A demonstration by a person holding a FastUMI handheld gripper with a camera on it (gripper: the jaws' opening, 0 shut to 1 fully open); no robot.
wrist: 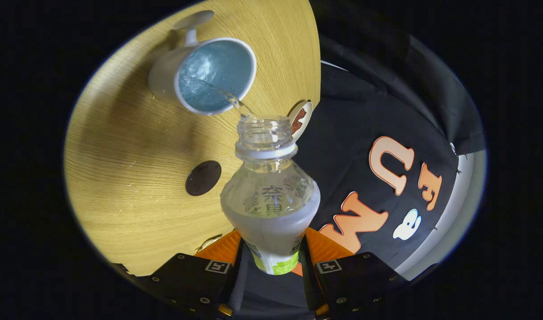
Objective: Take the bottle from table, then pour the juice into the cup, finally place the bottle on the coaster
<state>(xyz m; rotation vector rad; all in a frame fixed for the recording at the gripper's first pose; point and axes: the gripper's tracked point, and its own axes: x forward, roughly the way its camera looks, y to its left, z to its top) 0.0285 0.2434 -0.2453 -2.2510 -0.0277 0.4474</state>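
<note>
The hand-held gripper clamps the tilted bottle, apparently pouring into the cup beyond.

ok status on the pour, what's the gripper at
Gripper shut on bottle, tilted, cap off. Liquid streaming from its mouth into the white cup, partly filled. Dark round coaster on table, bare. Nothing in the way.

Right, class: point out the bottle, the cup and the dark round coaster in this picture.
bottle [270, 200]: gripper view, on its clear shoulder, between the fingers.
cup [215, 75]: gripper view, on the liquid inside, beyond the bottle's mouth.
coaster [203, 178]: gripper view, on the middle of its dark top, on the table.
</note>
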